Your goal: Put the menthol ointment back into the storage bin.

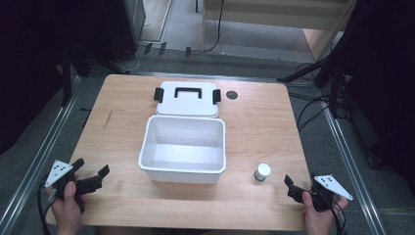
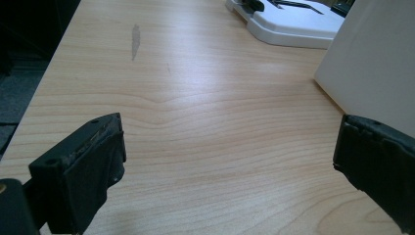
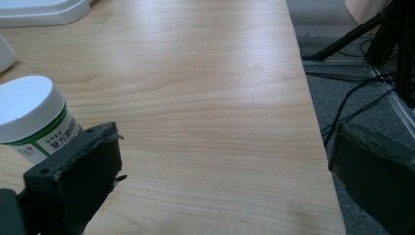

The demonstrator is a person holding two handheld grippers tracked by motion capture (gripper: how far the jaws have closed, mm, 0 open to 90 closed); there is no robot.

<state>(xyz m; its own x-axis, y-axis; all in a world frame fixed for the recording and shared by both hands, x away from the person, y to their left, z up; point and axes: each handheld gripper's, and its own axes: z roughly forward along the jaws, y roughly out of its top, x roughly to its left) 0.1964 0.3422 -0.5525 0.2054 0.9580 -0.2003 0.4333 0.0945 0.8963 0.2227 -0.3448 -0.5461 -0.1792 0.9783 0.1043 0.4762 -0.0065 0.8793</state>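
An open white plastic box (image 1: 183, 149) stands empty in the middle of the wooden table (image 1: 254, 122). Its white lid (image 1: 187, 98), with a black handle and black latches, lies flat just behind it. A small white-capped jar (image 1: 263, 171) with a green-banded label stands upright to the right of the box. My left gripper (image 1: 91, 168) rests at the front left, open, with bare wood between its jaws (image 2: 230, 161); the box wall (image 2: 377, 63) is just to its right. My right gripper (image 1: 301, 182) is open at the front right; the jar (image 3: 32, 115) stands beside its left jaw, outside the gap (image 3: 227, 169).
A black round grommet (image 1: 232, 95) sits in the tabletop right of the lid. A dark smear (image 2: 135, 41) marks the wood at the left. The table's right edge (image 3: 313, 122) drops to grey floor with cables and black stand legs (image 3: 372, 29).
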